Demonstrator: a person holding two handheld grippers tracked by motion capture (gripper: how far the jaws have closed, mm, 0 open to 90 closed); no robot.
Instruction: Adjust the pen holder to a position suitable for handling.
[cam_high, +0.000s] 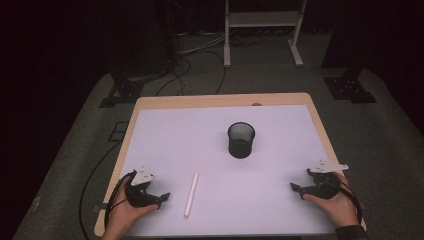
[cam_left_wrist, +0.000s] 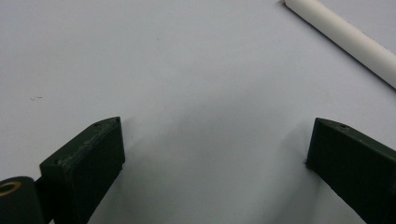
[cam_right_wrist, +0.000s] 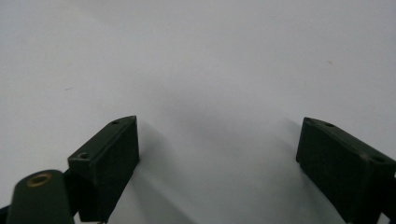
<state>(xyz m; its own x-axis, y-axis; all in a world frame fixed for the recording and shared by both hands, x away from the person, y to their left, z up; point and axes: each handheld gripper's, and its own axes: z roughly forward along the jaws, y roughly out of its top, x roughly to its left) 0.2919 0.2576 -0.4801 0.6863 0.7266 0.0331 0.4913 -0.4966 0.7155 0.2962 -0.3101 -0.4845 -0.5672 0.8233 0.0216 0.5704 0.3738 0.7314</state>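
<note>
My left gripper (cam_high: 159, 199) rests low on the near left part of the bench (cam_high: 280, 125), held in my left hand (cam_high: 122, 212), and its jaws stand wide apart with nothing between them but the bare white sheet. In the left gripper view the white stick (cam_left_wrist: 348, 39) crosses the upper right corner at a slant, well beyond the jaw tips and touching neither. From the high view that white stick (cam_high: 190, 194) lies flat on the sheet just to the right of my left gripper, running near to far with a slight lean, its near end closest to me. My right gripper (cam_high: 296, 188) sits at the near right of the bench in my right hand (cam_high: 334, 202), pointing leftward across the sheet, its jaws likewise spread with only bare white surface between them; it is well apart from the stick. Farther off, about midway across and a little right of centre, a black mesh cup (cam_high: 241, 140) stands upright with its mouth open upward, apart from both grippers and from the stick.
</note>
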